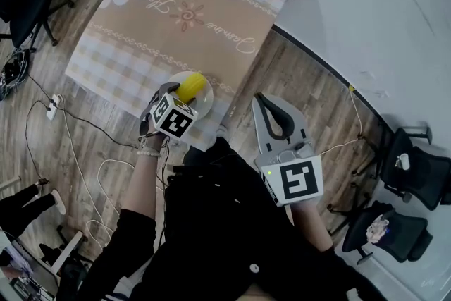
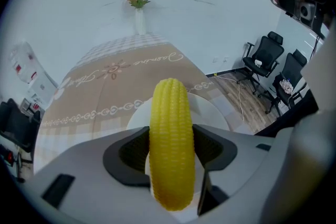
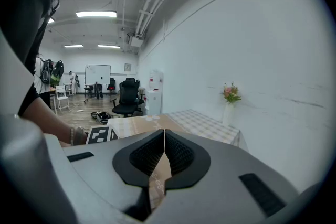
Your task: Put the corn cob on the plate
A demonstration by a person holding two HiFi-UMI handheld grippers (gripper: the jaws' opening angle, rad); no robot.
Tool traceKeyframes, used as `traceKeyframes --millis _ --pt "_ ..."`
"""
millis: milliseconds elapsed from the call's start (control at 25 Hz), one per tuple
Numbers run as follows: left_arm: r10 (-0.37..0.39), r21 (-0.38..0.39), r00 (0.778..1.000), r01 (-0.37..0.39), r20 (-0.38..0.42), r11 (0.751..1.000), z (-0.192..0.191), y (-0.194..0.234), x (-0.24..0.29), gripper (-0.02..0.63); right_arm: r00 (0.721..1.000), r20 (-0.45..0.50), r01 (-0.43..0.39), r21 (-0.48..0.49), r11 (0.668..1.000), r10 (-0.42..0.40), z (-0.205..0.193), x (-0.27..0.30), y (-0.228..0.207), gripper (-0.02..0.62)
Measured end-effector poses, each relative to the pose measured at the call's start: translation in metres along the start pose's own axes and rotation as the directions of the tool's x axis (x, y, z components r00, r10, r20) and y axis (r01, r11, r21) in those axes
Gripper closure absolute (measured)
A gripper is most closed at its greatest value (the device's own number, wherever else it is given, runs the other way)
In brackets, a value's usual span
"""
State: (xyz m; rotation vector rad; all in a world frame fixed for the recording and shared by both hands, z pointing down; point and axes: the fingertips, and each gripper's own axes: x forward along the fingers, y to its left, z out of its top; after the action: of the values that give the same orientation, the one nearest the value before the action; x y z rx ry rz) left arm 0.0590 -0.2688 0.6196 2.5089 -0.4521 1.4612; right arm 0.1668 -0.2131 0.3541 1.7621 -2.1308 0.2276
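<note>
Head view first: the left gripper (image 1: 183,92) is out over the near edge of the table (image 1: 176,10), clamped on the corn cob (image 1: 192,87), and the cob sits right over the white plate (image 1: 206,104). I can't tell from up here whether it's touching the plate or just hovering. The right gripper (image 1: 264,103) is off to the right, clear of the table and above the wood floor (image 1: 310,81), so my guess is it's just parked out of the way since this is a one-hand job. Left gripper view: the jaws are pressed against both sides of the cob around its middle. The cob points away from the camera with its far tip sticking well past the pads, and the plate is directly underneath and behind it. Gripping at the middle makes sense to me, it keeps the cob from tipping either way. There's a vase of flowers (image 2: 138,5) at the far end of the table, well away from everything. Right gripper view: its jaws are closed together with nothing between them, just a sliver of tablecloth showing through the gap. I'd say the task is nearly done, and what's left is to lower the cob if needed and let go.
</note>
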Motion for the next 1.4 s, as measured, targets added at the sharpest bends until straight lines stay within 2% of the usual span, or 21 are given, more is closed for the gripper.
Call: traceKeyframes --millis 240,320,680,880,1200,1400 --pt "0.003 0.036 1.0 -0.004 0.015 0.999 0.001 0.0 -0.001 0.348 1.0 0.0 -0.004 -0.002 1.0 0.004 -0.001 0.0 0.002 0.554" --pt "-0.004 0.027 1.0 0.003 0.02 1.0 0.0 0.0 -0.001 0.348 1.0 0.0 -0.003 0.008 1.0 0.003 -0.002 0.001 0.003 0.554" --pt "-0.065 -0.099 0.996 0.072 0.068 0.993 0.002 -0.002 -0.007 0.342 1.0 -0.001 -0.013 0.012 1.0 0.013 -0.002 -0.001 0.009 0.554" --pt "-0.086 -0.189 0.986 0.113 0.146 0.975 0.009 0.0 -0.019 0.33 1.0 0.004 -0.023 0.006 1.0 0.023 -0.001 0.0 0.013 0.554" --pt "-0.061 -0.297 0.962 0.142 0.267 0.944 0.012 0.009 -0.041 0.33 0.998 0.016 -0.059 -0.015 0.998 0.059 0.005 0.005 0.028 0.554" --pt "-0.001 -0.376 0.941 0.136 0.339 0.917 0.012 0.019 -0.06 0.354 0.996 0.023 -0.087 -0.029 0.996 0.087 0.009 0.009 0.038 0.554"
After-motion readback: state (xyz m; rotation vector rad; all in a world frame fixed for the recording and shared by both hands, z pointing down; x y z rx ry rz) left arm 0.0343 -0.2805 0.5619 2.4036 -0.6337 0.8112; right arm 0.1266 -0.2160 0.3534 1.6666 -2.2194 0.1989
